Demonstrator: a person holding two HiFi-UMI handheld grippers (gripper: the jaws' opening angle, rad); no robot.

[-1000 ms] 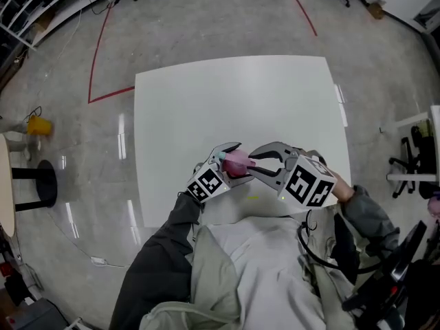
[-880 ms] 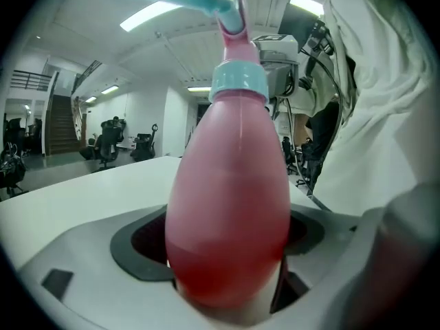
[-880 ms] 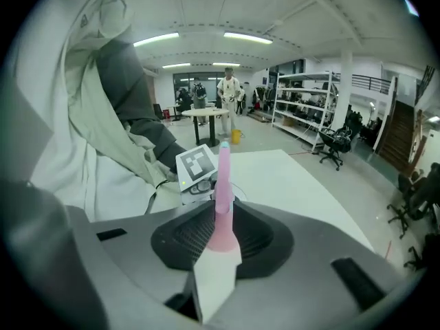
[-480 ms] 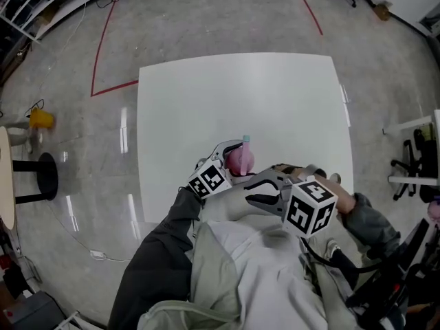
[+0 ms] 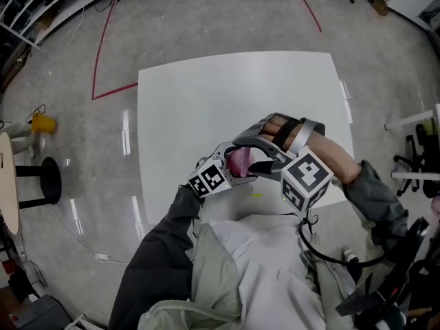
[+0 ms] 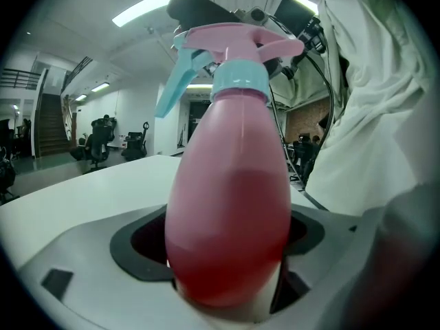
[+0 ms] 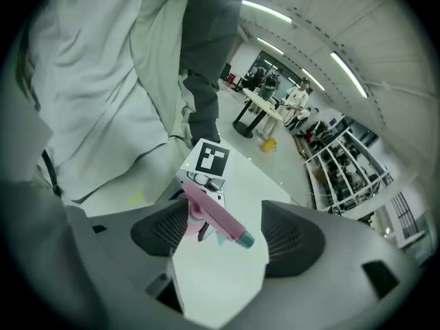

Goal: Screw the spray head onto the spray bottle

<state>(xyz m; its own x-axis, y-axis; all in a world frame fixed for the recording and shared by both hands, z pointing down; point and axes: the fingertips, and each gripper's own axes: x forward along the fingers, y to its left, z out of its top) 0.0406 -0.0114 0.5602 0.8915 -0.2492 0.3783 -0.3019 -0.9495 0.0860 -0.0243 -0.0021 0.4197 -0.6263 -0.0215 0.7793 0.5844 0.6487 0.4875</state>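
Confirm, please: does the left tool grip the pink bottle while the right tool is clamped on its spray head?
Not clamped: the right tool has just been opening; its jaws stand apart around the spray head, per the right gripper view. Rest holds.

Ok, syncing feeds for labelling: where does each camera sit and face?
Head view: head-mounted, steeply down on the white table; sleeves, left gripper, right gripper.
Left gripper view: on that gripper, facing the pink spray bottle it grips; jacket right.
Right gripper view: down between fingers just opening around the spray head; jacket above.
Shared: the spray head, in all three.
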